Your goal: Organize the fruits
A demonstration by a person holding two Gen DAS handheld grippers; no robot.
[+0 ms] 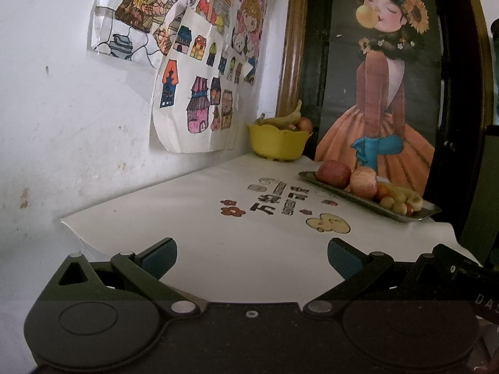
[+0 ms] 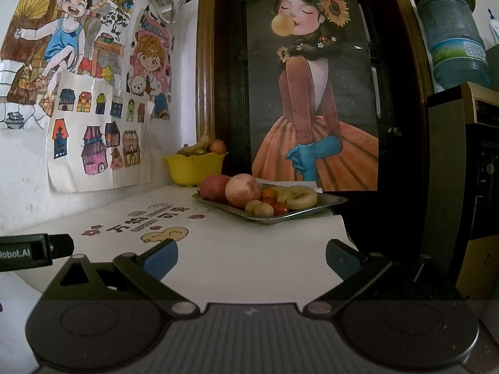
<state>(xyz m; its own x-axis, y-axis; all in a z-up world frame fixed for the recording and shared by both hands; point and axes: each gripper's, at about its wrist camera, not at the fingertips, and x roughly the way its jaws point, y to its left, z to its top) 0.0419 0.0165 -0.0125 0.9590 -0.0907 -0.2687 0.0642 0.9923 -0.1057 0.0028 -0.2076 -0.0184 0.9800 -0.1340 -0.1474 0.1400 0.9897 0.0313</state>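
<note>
White bench (image 2: 249,249), centre frame: fruits split btwn metal tray (image 2: 324,205) & yellow bowl (image 2: 193,168) behind. Left gripper (image 1: 252,257), right gripper (image 2: 252,257) both spread, empty. Stage unclear: sorting pending or done.

1 metal tray (image 2: 324,206), far right: 2 apples (image 2: 242,190), approx 2 small orange-red fruits (image 2: 279,208), 2 small green-yellow ones (image 2: 263,209), 1 banana (image 2: 296,198). 1 yellow bowl (image 2: 194,168), far back: 1 banana, 1 round reddish fruit; rest hidden. 2 grippers.
</note>
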